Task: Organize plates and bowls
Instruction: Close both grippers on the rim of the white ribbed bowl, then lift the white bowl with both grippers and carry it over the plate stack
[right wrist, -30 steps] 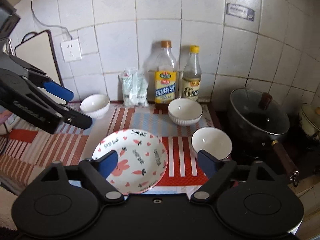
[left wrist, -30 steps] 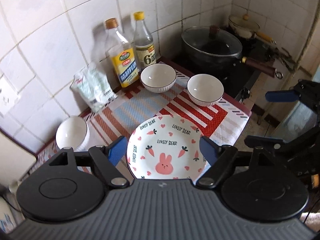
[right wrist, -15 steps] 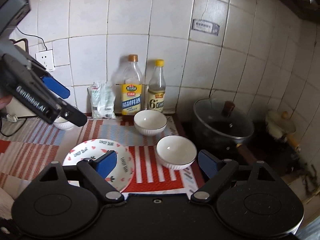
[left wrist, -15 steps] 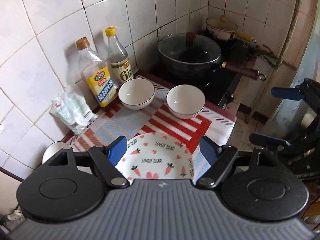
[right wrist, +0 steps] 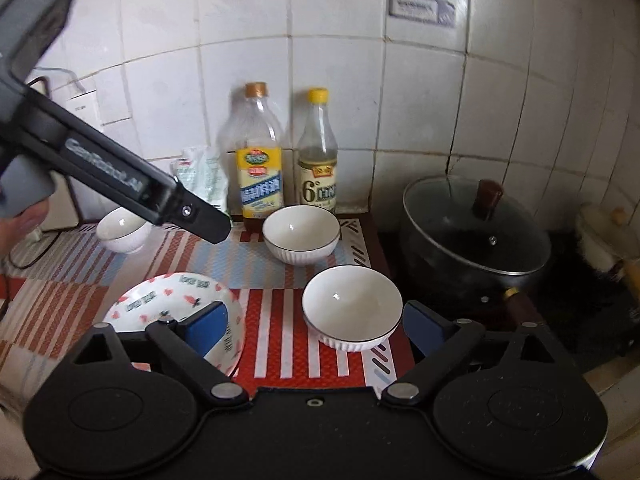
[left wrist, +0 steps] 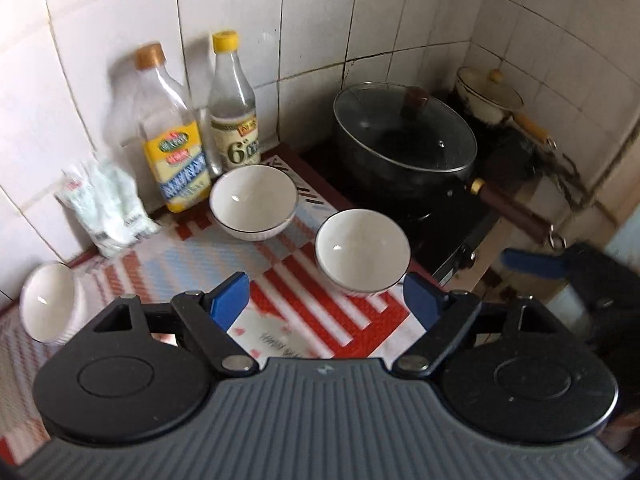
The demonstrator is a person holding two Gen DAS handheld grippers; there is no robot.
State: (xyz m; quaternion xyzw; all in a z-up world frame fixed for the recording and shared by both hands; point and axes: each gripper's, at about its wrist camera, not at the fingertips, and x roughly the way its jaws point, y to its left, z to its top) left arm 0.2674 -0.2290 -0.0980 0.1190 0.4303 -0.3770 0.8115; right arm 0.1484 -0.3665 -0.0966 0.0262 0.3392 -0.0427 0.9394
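Observation:
Three white bowls and a carrot-print plate sit on a striped mat. In the left wrist view my left gripper [left wrist: 326, 304] hangs over the mat, jaws opening and holding nothing. The near bowl [left wrist: 362, 250] lies just beyond its right pad; the plate [left wrist: 272, 332] peeks out under it. The far bowl [left wrist: 254, 204] stands by the bottles and the left bowl [left wrist: 48, 306] at the edge. In the right wrist view my right gripper [right wrist: 316, 326] is opening, and the near bowl [right wrist: 352, 304] sits between its pads, untouched. The plate [right wrist: 176, 300] lies left, the far bowl [right wrist: 301, 232] behind.
An oil bottle [right wrist: 260, 160], a vinegar bottle [right wrist: 318, 156] and a packet [right wrist: 202, 178] stand against the tiled wall. A lidded black pan [right wrist: 476, 232] with a handle sits on the stove at right. My left gripper [right wrist: 208, 228] reaches in over the third bowl [right wrist: 122, 232].
Both grippers have swung right and dropped lower toward the bowl nearest the stove. The plate has slid from the middle of both views to the lower left. Both pairs of jaws stand wider.

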